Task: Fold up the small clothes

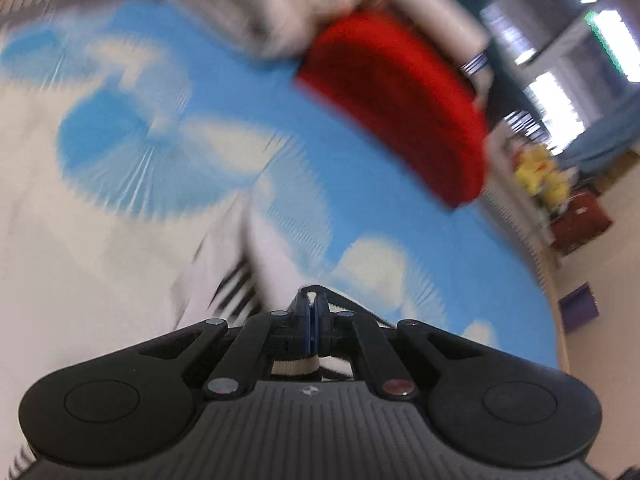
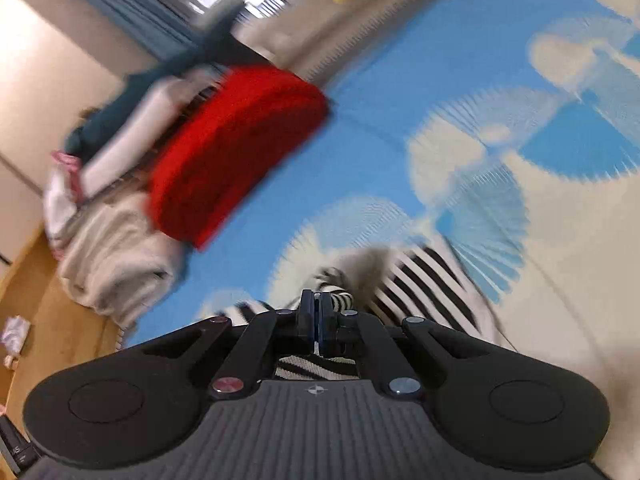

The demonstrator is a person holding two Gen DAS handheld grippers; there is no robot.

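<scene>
A black-and-white striped garment [image 2: 424,284] lies on a blue sheet with white clouds [image 2: 400,80]. My right gripper [image 2: 319,300] is shut on an edge of this striped cloth, which bunches up just past the fingertips and shows under the jaws. In the left wrist view the striped garment [image 1: 236,284] trails away to the left, and my left gripper [image 1: 313,294] is shut on its dark edge, with more stripes visible below the jaws. Both views are blurred by motion.
A folded red garment [image 1: 396,108] [image 2: 236,148] sits further back on the sheet. Beside it lies a pile of pale and dark clothes [image 2: 112,248] [image 1: 280,4]. A wooden floor [image 2: 52,320] borders the sheet, and yellow toys [image 1: 540,176] stand off its edge.
</scene>
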